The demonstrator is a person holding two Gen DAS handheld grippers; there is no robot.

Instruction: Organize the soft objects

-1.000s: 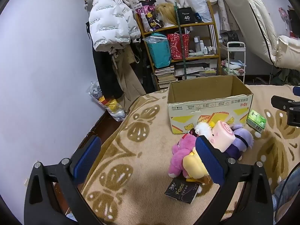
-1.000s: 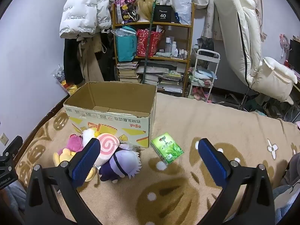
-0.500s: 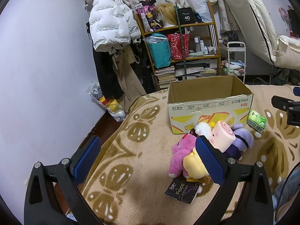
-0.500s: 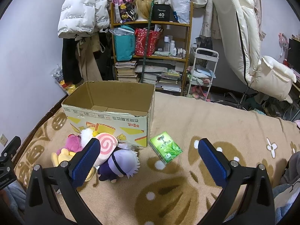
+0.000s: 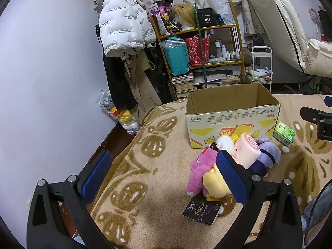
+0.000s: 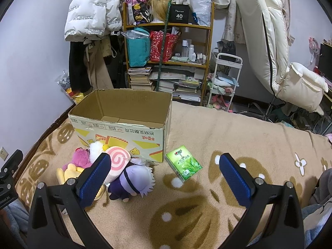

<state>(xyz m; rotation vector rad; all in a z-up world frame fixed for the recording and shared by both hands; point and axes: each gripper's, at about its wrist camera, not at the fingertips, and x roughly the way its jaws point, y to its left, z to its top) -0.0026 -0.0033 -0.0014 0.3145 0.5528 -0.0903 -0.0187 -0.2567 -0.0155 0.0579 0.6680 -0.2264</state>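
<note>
A heap of plush toys lies on the beige blanket in front of an open cardboard box [image 5: 232, 116] [image 6: 122, 124]: a pink swirl toy [image 5: 247, 149] [image 6: 118, 162], a purple doll [image 5: 267, 155] [image 6: 132, 180], a magenta plush [image 5: 199, 164] [image 6: 81, 158] and a yellow plush [image 5: 213, 182] [image 6: 66, 173]. A green tissue pack [image 5: 284, 133] [image 6: 183, 165] lies right of the box; a black tissue pack [image 5: 200, 209] lies nearest me. My left gripper [image 5: 164, 176] hovers open, left of the heap. My right gripper [image 6: 164, 178] hovers open above the blanket before the green pack. Both hold nothing.
The box looks empty inside. Behind the bed stand a cluttered wooden shelf [image 6: 168, 58], a hanging white puffer jacket [image 5: 124, 29], a white trolley [image 6: 226, 78] and a cream recliner [image 6: 276, 51]. The bed's left edge drops to the floor by the wall [image 5: 116, 132].
The right wrist view has crept slightly forward and left, so the box and toys sit a little lower-left. The left gripper has stayed still. Both grippers stay open.
</note>
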